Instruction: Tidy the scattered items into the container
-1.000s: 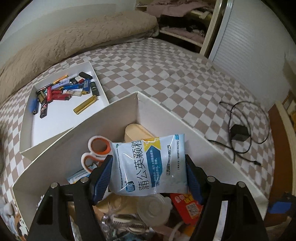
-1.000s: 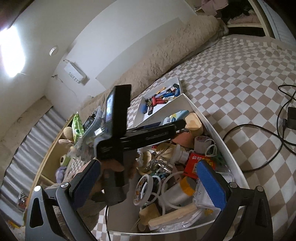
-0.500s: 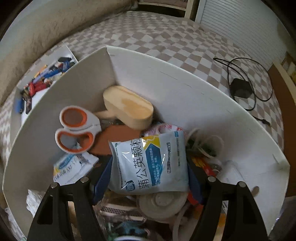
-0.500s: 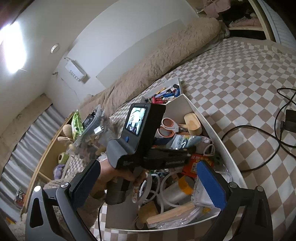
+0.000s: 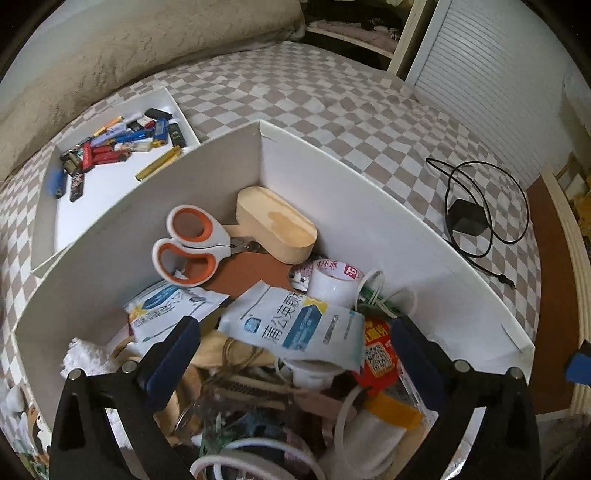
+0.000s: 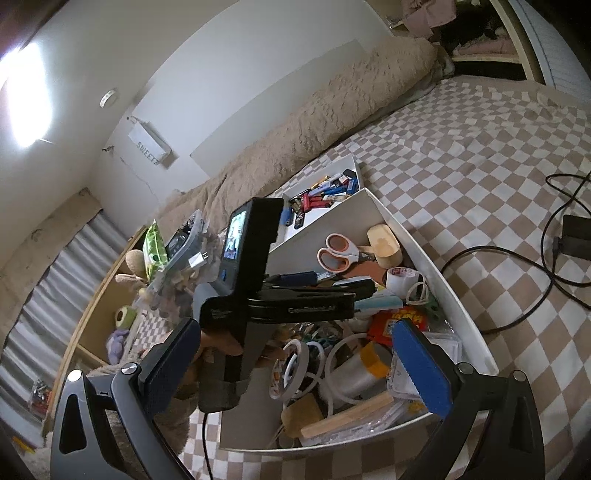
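left tongs [image 5: 291, 354]: jaws opening, sachet [image 5: 295, 325] lies loose on pile in box [image 5: 369, 206] | right tongs [image 6: 295, 354]: wide apart, grasping nothing

Clutter fills the white cardboard container [image 5: 369, 221] wall to wall; the orange-handled scissors [image 5: 188, 245] and oval wooden box [image 5: 277, 225] block its far corner.

Bed with beige-and-white checkered cover [image 6: 461, 147]. Long fuzzy beige bolster [image 6: 314, 122] against white wall [image 6: 221, 55]. Bright ceiling light [image 6: 26, 99] upper left. Slatted white door [image 5: 491, 85] beside open wardrobe [image 5: 354, 22]. Wooden shelf with plush toys [image 6: 122, 288].
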